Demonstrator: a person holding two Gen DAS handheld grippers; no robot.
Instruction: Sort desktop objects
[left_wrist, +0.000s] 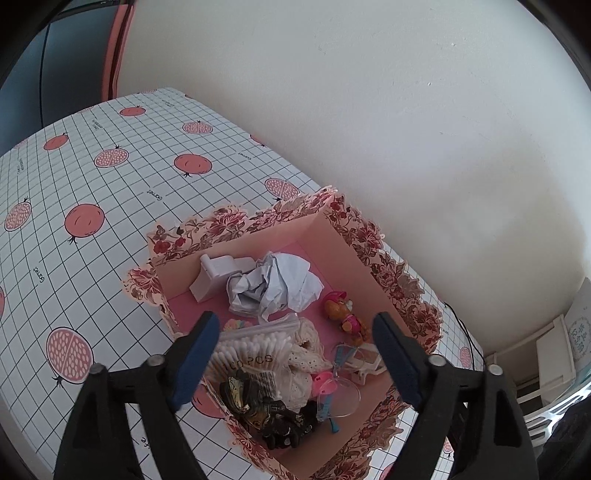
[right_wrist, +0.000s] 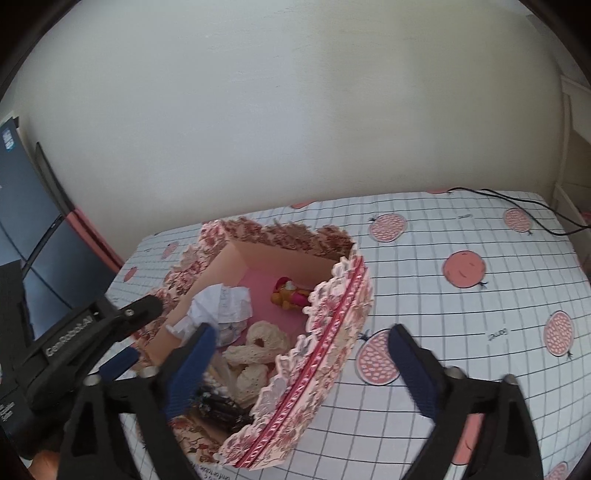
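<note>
Cardboard box (left_wrist: 352, 236) with scalloped floral flaps sits on the gridded tablecloth (left_wrist: 110, 184), holding crumpled paper (left_wrist: 273, 284), a cotton-swab bag (left_wrist: 251, 350) and lace. Left gripper (left_wrist: 299, 354) gapes above it, empty. Right gripper (right_wrist: 301, 369) likewise spreads wide astride the box's (right_wrist: 332, 314) embossed wall.

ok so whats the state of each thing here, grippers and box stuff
left gripper: open, empty, over the box
right gripper: open, empty
floral box: lidless, holding items
paper: crumpled
cotton swab bag: zip closed, lying flat
toy figure: lying on its side
</note>
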